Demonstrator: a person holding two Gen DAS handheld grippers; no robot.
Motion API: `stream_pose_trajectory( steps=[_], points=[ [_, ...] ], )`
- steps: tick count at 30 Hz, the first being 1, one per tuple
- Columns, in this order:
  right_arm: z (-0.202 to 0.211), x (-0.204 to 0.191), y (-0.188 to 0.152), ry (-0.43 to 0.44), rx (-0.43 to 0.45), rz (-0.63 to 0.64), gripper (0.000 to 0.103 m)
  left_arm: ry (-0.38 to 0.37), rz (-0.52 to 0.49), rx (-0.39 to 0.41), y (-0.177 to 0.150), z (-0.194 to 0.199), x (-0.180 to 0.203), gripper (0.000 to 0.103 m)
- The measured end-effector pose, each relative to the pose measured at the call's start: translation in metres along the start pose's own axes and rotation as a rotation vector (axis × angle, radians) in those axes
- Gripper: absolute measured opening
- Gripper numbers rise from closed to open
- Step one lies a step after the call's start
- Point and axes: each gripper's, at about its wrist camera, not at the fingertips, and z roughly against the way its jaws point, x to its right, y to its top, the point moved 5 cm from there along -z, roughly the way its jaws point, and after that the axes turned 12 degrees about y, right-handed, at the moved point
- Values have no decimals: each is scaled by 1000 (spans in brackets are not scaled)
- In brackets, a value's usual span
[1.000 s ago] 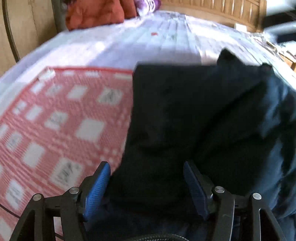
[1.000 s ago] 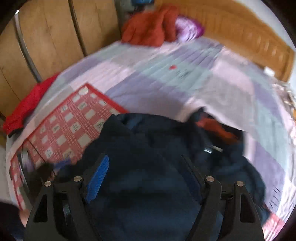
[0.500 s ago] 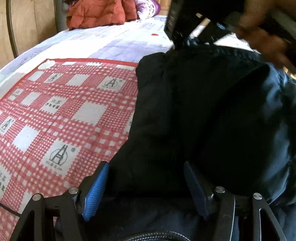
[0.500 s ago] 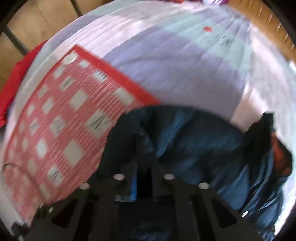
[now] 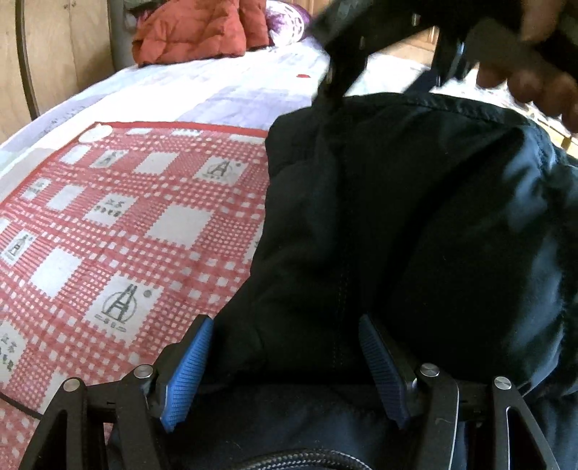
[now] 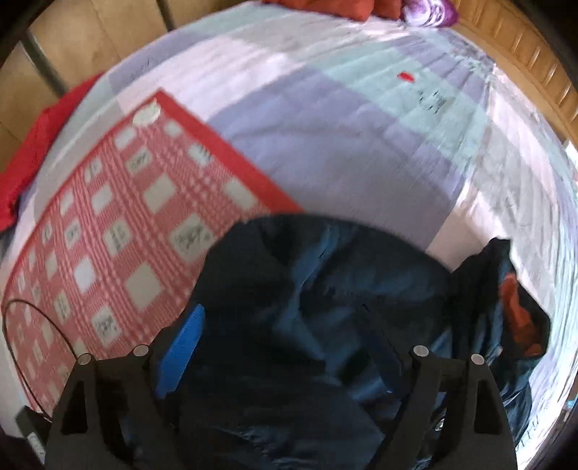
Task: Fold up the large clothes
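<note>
- Dark padded jacket (image 5: 415,224) heaped on the bed (image 6: 361,144), partly over the red checked mat (image 5: 119,231) near the bed's near edge.
- Judged bulky, soft, slippery-shelled; best taken at hem or seam.
- Left gripper (image 5: 285,365) spread wide, unclamped, over the fabric.
- Right gripper (image 6: 285,361) released; clenched half a second earlier, now raised.

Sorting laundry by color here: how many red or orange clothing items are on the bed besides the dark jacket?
2. An orange puffer jacket lies at the bed's far end, and a red garment lies at the bed's edge beyond the checkered mat. More may be hidden.
</note>
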Motion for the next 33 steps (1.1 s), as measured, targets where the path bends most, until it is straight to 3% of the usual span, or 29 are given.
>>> stream_pose_trajectory(
  steps=[2, 3, 4, 5, 8, 11, 12, 14, 16, 18, 19, 20, 23, 26, 28, 30, 33],
  points=[
    [-16, 3, -9, 1, -65, -38, 87, 9, -8, -7, -1, -1, 2, 69],
    [-25, 2, -14, 2, -91, -36, 76, 11, -12, -6, -1, -1, 2, 69],
    [-30, 0, -16, -4, -91, -21, 37, 14, -16, -7, -1, -1, 3, 69],
    [-29, -1, -16, -18, -60, -17, 29, 16, -24, -5, -1, -1, 5, 69],
    [-21, 13, -9, -47, 61, -101, 24, 24, -31, -4, -2, -2, 6, 70],
    [-15, 25, -8, 57, 108, -195, 25, 6, -12, -18, -4, -5, 2, 71],
    [-9, 24, -11, 47, 119, -175, 26, 5, -11, -18, -4, -5, 2, 71],
    [15, 15, -17, -79, 171, -80, 45, 9, -13, -16, -3, -4, 3, 71],
    [61, -5, -32, -210, 333, 25, 49, 6, -8, -10, -3, -2, 2, 71],
    [87, -24, -54, -139, 429, 53, 59, -5, 0, -4, -2, 2, 1, 71],
    [89, -35, -69, -104, 418, 76, 65, -27, 11, -9, -1, 5, -1, 71],
    [83, -42, -84, -101, 372, 116, 65, -41, 18, -9, -2, 8, -3, 71],
    [55, -24, -159, -210, 197, 122, 65, -61, -1, -3, -8, 23, -10, 71],
    [88, 35, -227, -229, 262, -76, 63, -66, -29, -7, -12, 35, -16, 71],
    [118, 65, -269, -301, 309, -198, 63, -58, -45, -4, -9, 43, -18, 71],
    [136, 75, -291, -323, 336, -246, 63, -54, -48, 25, 3, 52, -17, 71],
    [149, 61, -290, -320, 403, -214, 63, -53, -46, 94, 34, 64, -5, 73]
  ],
)
